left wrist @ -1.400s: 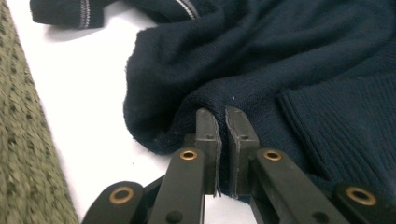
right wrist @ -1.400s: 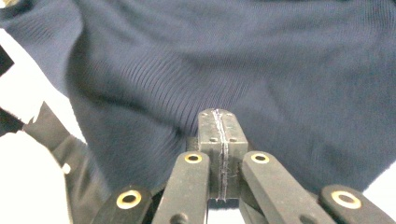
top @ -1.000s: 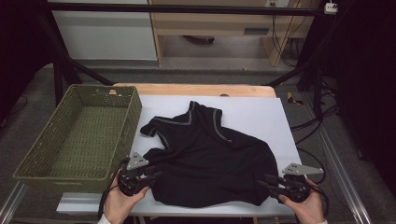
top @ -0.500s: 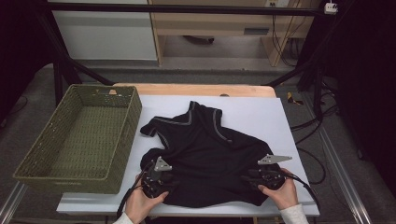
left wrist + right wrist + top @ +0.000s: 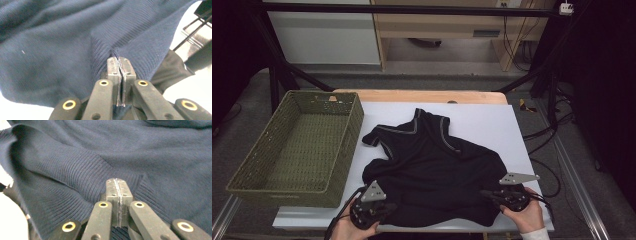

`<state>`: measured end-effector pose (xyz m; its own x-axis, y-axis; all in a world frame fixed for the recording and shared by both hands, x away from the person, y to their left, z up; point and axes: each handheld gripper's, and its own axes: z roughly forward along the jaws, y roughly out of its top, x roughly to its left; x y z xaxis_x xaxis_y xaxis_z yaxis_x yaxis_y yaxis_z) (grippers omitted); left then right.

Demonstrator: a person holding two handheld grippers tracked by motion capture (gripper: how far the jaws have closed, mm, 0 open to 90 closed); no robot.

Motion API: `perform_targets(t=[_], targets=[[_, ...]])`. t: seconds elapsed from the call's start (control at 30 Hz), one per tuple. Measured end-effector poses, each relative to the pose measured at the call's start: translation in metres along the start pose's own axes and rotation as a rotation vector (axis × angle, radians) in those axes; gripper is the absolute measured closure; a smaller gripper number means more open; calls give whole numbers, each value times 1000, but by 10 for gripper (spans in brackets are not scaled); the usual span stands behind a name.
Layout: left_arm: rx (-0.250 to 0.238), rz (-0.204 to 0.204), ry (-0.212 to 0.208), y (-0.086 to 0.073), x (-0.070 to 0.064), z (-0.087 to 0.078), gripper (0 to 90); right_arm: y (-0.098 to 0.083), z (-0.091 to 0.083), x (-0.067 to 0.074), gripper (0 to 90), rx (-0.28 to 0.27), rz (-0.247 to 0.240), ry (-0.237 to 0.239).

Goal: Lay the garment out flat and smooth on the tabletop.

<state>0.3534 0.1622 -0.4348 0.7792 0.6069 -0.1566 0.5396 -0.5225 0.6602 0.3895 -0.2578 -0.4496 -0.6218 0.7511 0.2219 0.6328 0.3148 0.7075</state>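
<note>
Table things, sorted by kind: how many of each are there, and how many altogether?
Dark shirt: 1
Green woven basket: 1
Hand-held grippers: 2, left gripper and right gripper, both clamped on the shirt's near edge
Total: 4

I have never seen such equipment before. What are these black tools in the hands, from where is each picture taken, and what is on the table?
A person stands at a white table and holds a hand tool with two jaws in each hand: the left gripper and the right gripper. One camera looks down from above. Each of the other two pictures comes from a small camera riding on one gripper, looking along its jaws. A dark sweater lies spread on the table, beside a green woven basket. Both grippers have just closed their jaws, each pinching the sweater's ribbed near edge.
</note>
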Motion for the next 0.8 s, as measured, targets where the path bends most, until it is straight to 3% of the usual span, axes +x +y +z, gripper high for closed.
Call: perform_targets(t=[0.13, 0.23, 0.33, 0.4, 0.47, 0.63, 0.73, 0.8], targets=[[25, 16, -62, -14, -14, 0, 882, -2, 1, -7, 630, -14, 32, -64], [75, 45, -108, -26, -25, 5, 882, -1, 6, -11, 555, -25, 44, -83], [88, 52, -117, -30, -26, 9, 876, 1, 14, -15, 561, -6, 41, -93], [52, 48, -98, -27, -22, 6, 859, 1, 22, -15, 592, 28, 30, -94], [-3, 45, -36, -20, -18, 0, 736, 2, 25, -16, 592, 44, 31, -94], [-114, 11, 73, 0, -3, -8, 456, 9, 20, -23, 530, -19, 50, -124], [-104, -35, 82, 10, 7, 5, 426, 12, 23, -27, 514, -1, 66, -128], [-71, -36, 86, 15, 10, 20, 427, 11, 28, -29, 519, 25, 75, -129]])
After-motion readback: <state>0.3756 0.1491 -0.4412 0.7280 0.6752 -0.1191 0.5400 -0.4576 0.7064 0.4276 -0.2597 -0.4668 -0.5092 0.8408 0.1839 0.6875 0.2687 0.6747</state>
